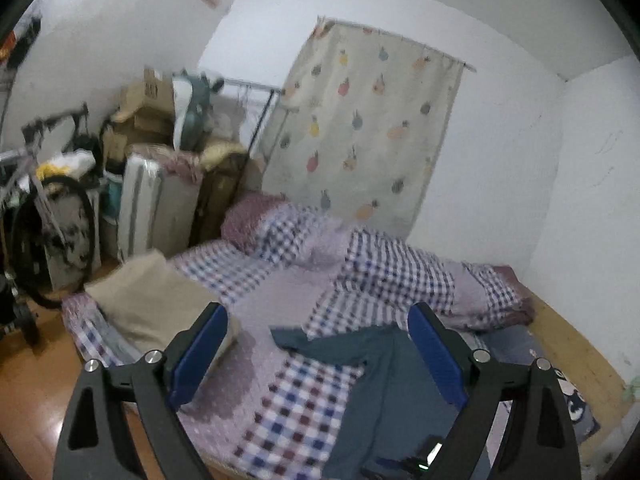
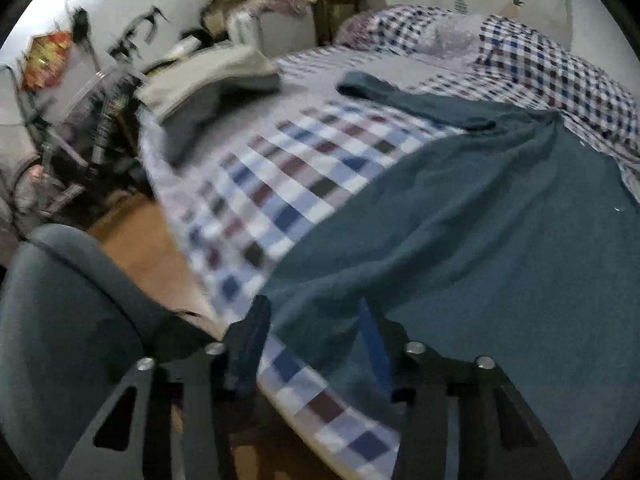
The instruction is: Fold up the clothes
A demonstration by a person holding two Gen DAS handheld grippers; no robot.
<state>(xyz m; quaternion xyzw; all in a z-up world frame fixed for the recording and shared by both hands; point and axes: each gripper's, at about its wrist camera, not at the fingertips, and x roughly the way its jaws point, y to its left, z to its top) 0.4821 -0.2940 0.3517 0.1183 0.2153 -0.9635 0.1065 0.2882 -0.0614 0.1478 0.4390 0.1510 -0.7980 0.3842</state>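
A dark teal garment [image 2: 460, 220] lies spread on the checked bed sheet [image 2: 280, 168], with one sleeve [image 2: 400, 96] stretched toward the far side. My right gripper [image 2: 312, 340] is low at the garment's near left edge. It is open, and the hem lies between its fingers [image 2: 372, 340]. My left gripper [image 1: 318, 344] hovers open above the bed with nothing between its blue pads [image 1: 200, 356]. The same teal garment [image 1: 384, 384] lies below and slightly right of it.
Folded beige and grey clothes [image 2: 216, 72] are stacked at the bed's far left corner [image 1: 148, 300]. A rumpled checked duvet [image 1: 380, 264] lies along the wall side. A bicycle [image 1: 44, 208], boxes and a suitcase crowd the floor to the left. A grey-blue padded shape [image 2: 60, 320] is near the right gripper.
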